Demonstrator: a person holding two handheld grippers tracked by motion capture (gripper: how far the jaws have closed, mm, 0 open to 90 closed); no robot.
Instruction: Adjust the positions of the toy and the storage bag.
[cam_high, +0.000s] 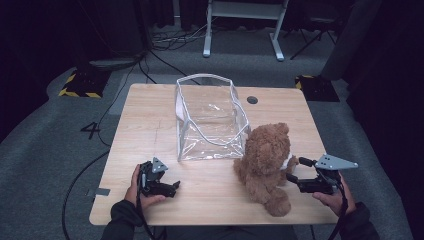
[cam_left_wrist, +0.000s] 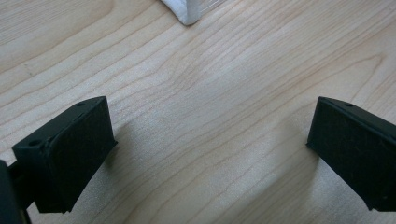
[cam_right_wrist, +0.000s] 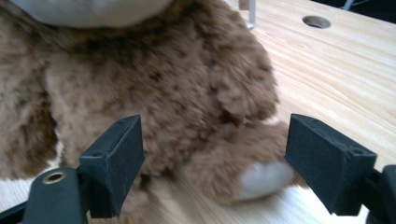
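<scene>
A brown teddy bear (cam_high: 264, 165) sits on the wooden table (cam_high: 150, 110), right of centre near the front. A clear plastic bag with white trim (cam_high: 210, 120) stands open behind it, at the table's middle. My right gripper (cam_high: 292, 170) is open at the bear's right side, its jaws level with the bear's arm. In the right gripper view the bear (cam_right_wrist: 154, 88) lies between and just beyond the spread jaws of that gripper (cam_right_wrist: 212, 158), with a pale paw (cam_right_wrist: 264, 179) low down. My left gripper (cam_high: 176, 186) rests open near the front left, over bare wood (cam_left_wrist: 205, 116).
A round cable hole (cam_high: 252, 100) sits in the table's back right. A white corner of the bag (cam_left_wrist: 184, 11) shows at the top of the left gripper view. Beyond the table are a grey floor, cables and a white desk frame (cam_high: 245, 25).
</scene>
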